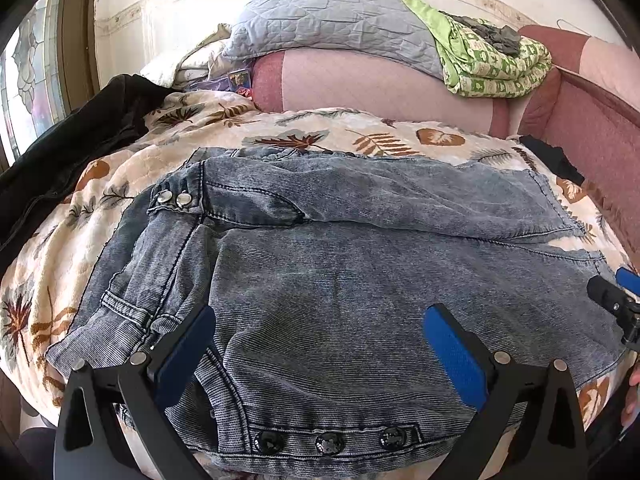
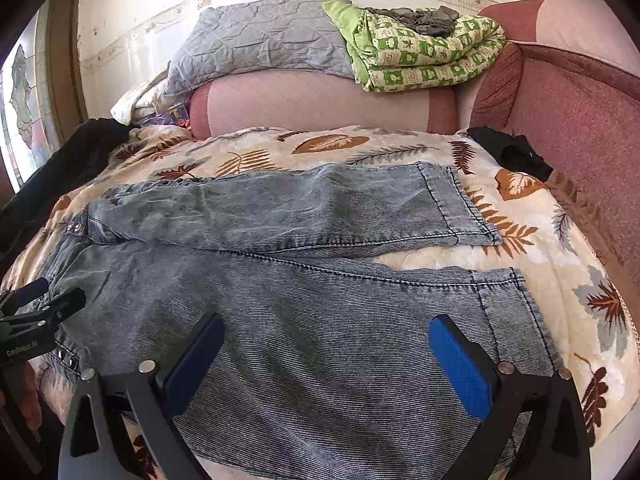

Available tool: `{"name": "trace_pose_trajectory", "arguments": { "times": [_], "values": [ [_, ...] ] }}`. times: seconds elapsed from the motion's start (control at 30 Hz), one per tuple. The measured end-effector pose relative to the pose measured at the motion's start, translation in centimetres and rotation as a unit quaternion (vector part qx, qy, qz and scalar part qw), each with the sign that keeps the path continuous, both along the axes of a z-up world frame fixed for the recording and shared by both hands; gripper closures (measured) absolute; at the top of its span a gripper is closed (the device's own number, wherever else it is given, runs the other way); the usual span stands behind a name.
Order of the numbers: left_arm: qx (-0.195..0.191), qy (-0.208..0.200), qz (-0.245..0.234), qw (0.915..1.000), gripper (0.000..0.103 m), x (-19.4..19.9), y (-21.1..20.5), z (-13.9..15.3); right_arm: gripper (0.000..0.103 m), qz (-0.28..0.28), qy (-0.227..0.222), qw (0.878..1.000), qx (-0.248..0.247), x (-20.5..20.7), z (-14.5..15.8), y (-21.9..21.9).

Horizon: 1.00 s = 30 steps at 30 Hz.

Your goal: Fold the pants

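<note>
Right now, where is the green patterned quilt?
In both wrist views, the folded green patterned quilt sits on the pink bolster, right of the grey quilted blanket.

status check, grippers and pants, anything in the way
Left gripper open over waist end. Right gripper open over near leg. Pants flat, unfolded on leaf blanket. Nothing on them.

Right gripper [image 2: 326, 354] hovers over near leg of the jeans [image 2: 280, 280], blue-padded fingers [image 2: 460, 364] spread wide, nothing between them. Jeans lie flat on leaf-print blanket [image 2: 532, 256] (legs parted at hems). Left gripper [image 2: 36, 308] at left edge.
</note>
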<state>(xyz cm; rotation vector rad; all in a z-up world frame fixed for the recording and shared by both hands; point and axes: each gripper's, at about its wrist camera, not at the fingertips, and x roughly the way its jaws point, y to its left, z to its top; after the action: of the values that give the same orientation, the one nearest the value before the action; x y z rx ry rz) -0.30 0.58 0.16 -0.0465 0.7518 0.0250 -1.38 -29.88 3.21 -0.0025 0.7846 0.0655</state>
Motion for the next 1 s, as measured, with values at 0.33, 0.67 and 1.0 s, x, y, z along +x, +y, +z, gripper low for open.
{"name": "trace_pose_trajectory", "arguments": {
  "times": [0.33, 0.67, 1.0],
  "values": [
    [-0.042, 0.02, 0.011, 0.9989, 0.0, 0.1, 3.2, 0.8, 0.0, -0.062, 0.032, 0.989, 0.128, -0.4, 2.4, -7.5],
    [-0.115, 0.052, 0.103, 0.9866, 0.0, -2.0, 13.2, 1.3, 0.0, -0.131, 0.243, 0.935, 0.22, -0.8, -0.8, -22.1],
    [-0.084, 0.095, 0.112, 0.9856, 0.0, -0.1, 13.6, -1.4, 0.072, -0.123, 0.277, 0.939, 0.161, -0.2, -3.2, -19.6]
  ]
}}
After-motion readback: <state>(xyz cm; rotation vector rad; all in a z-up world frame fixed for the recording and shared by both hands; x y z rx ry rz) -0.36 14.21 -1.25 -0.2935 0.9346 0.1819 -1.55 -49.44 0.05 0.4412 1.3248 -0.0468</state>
